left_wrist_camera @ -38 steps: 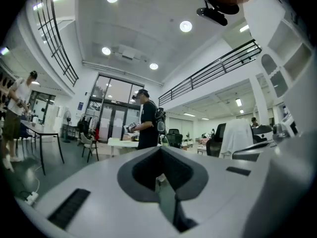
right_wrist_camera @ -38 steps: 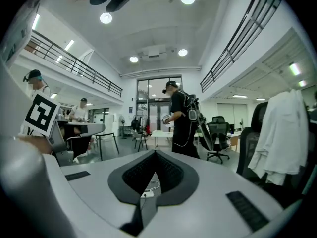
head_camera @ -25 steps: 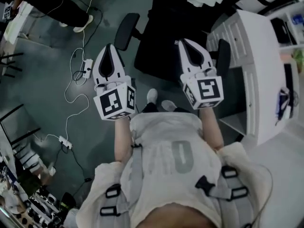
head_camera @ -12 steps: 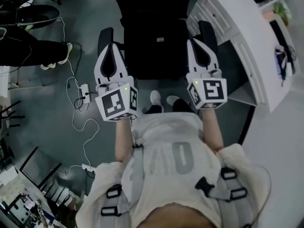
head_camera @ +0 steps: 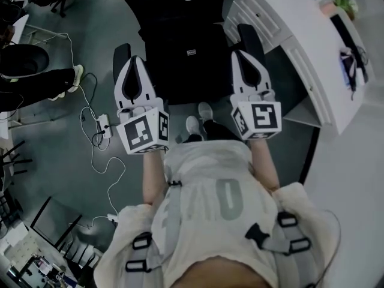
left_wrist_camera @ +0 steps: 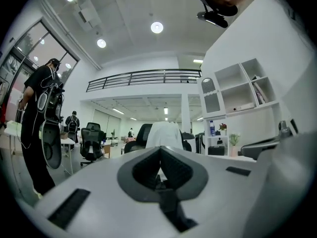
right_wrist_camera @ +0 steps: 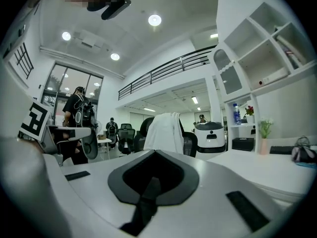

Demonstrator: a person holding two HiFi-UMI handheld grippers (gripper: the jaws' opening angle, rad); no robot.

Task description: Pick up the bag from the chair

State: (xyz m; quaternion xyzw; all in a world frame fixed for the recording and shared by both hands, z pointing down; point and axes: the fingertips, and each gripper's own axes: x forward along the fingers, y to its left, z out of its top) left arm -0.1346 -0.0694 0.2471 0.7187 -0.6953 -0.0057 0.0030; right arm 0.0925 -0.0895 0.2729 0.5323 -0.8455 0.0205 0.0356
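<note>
We hold left gripper (head_camera: pixel 134 62) and right gripper (head_camera: pixel 242 53) out front, both jaws closed tip to tip on nothing, flanking the black bag (head_camera: pixel 189 59) sitting on the chair (head_camera: pixel 122 56) seat, left of the white desk (head_camera: pixel 288 20).

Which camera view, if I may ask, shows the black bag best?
The head view: the black bag lies in plain sight on the chair. Neither gripper view shows it; both look out across the room above it.

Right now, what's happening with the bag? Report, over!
Left gripper and right gripper shut, empty. Black fabric bag on the black office chair, untouched. Nothing blocking it.
</note>
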